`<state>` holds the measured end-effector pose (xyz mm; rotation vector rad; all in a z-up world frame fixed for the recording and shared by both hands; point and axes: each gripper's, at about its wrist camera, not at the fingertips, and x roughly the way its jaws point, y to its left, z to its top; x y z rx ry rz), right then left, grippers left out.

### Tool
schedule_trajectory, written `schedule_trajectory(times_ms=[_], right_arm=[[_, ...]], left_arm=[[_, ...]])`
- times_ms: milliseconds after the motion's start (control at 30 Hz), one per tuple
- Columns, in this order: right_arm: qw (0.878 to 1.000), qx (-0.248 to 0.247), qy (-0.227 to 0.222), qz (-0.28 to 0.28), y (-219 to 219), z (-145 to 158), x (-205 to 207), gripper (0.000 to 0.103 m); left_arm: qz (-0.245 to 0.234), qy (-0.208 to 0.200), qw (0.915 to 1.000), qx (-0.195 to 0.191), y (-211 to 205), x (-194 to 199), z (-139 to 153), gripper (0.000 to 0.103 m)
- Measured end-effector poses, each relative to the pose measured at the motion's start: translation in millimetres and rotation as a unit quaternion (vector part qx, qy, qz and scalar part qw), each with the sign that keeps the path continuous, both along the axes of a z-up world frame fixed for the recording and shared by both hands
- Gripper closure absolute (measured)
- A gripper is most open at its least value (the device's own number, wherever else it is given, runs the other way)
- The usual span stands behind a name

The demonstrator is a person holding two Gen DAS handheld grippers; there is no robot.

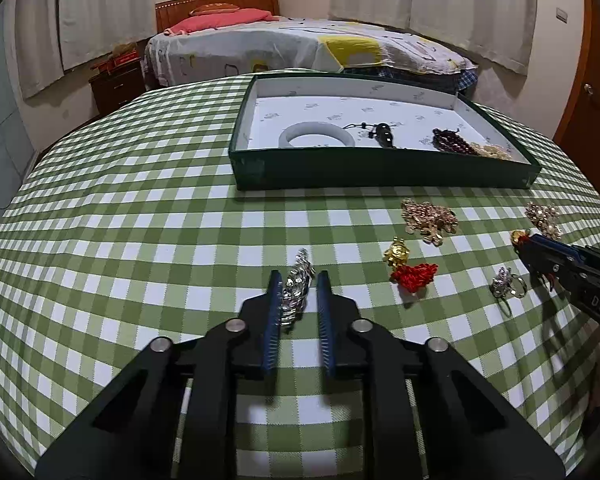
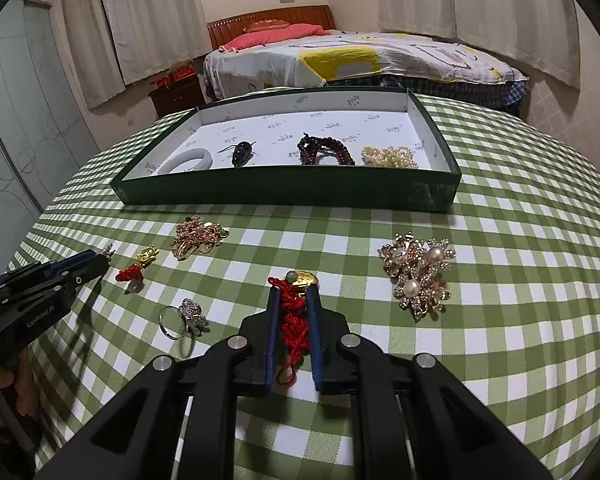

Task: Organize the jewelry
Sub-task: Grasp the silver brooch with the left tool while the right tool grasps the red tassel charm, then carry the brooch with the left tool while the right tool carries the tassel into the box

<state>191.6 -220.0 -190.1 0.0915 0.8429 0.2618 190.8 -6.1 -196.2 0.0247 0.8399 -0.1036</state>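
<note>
My left gripper (image 1: 299, 276) is shut on a silver rhinestone piece (image 1: 296, 292) that lies on the green checked tablecloth (image 1: 140, 240). It also shows at the left of the right wrist view, where the left gripper (image 2: 102, 258) has the silver piece at its tips. My right gripper (image 2: 294, 293) is shut on the red cord (image 2: 294, 324) of a gold charm (image 2: 306, 279) that sticks out past the fingertips. A dark green box (image 2: 284, 190) with a white lining stands beyond. It holds a white bangle (image 2: 188, 160), a dark pendant (image 2: 242, 152), dark red beads (image 2: 324, 150) and pearls (image 2: 388, 158).
Loose on the cloth lie a gold crystal brooch (image 2: 198, 236), a second gold charm with a red knot (image 2: 138, 266), a silver ring (image 2: 184, 316) and a large pearl brooch (image 2: 418, 276). A bed (image 2: 360, 56) stands behind the table. A hand (image 2: 4, 396) holds the left gripper.
</note>
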Motion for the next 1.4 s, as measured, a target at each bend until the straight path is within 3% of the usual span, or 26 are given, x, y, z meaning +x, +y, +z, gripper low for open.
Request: schedule_trajectory(times_ms=[600,1100,1400], right_arm=[[1.000,0.011,-0.012,-0.002,-4.0,8.4,-7.3,0.090],[0.999,0.019,-0.047,-0.002,-4.2,34.6,-14.1,0.091],[0.996,0.022,-0.086,-0.005,-9.5,67.1,-3.9,0.091]], left_arm=[[0.000,-0.023,0.9996,-0.019,0.2,-10.7,13.2,0.091],[0.003,-0.055,0.9977,-0.038,2.1,-9.6,42.5,0.091],[-0.009,-0.086,0.9953,-0.044,-7.3,1.3,67.4,0.091]])
